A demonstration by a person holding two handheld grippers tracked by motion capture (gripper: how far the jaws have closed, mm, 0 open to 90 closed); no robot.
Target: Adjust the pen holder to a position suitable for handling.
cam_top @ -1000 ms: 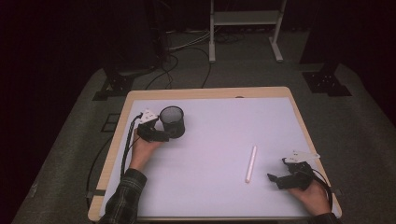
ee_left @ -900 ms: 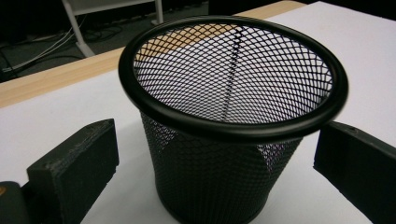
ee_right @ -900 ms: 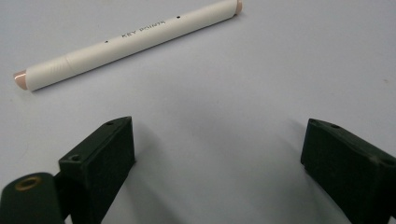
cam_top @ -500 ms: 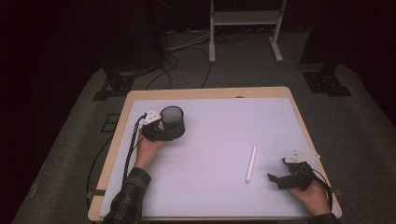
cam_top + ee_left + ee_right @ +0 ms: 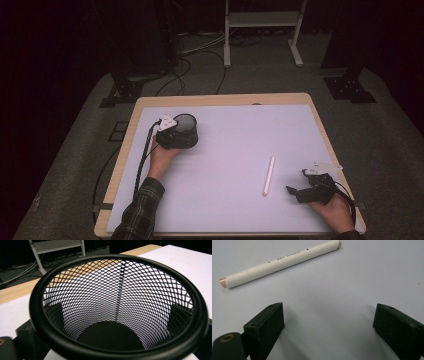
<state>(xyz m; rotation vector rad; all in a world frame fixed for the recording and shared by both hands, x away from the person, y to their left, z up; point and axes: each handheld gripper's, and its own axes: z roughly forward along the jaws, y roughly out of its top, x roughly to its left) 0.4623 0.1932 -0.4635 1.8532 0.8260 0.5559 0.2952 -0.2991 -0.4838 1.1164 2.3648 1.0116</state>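
Table point(image 5: 225, 100) with a white top is sitting in a dark room, and a person is reaching over it with a gripper in each hand.

The left gripper point(image 5: 172, 136) is sitting at the far left part of the table. Its jaws are closing around a black mesh cup point(image 5: 185, 131), one jaw on each side of it. In the left gripper view, the cup point(image 5: 120, 307) is standing upright with its round rim point(image 5: 35, 315) facing the camera, and the two dark jaws are showing through the mesh, pressing on the outside of the wall. The cup is looking empty inside.

The right gripper point(image 5: 300, 191) is resting near the right front corner of the table. Its jaws are standing wide apart with nothing between them. In the right gripper view, the gripper point(image 5: 328, 327) is pointing at bare white table.

A white pen point(image 5: 269, 175) is lying flat on the table, just left of the right gripper and well apart from the cup. In the right gripper view, the pen point(image 5: 280, 263) is lying past the jaws, not touching them. It has small grey letters on its side and a pinkish tip at each end.
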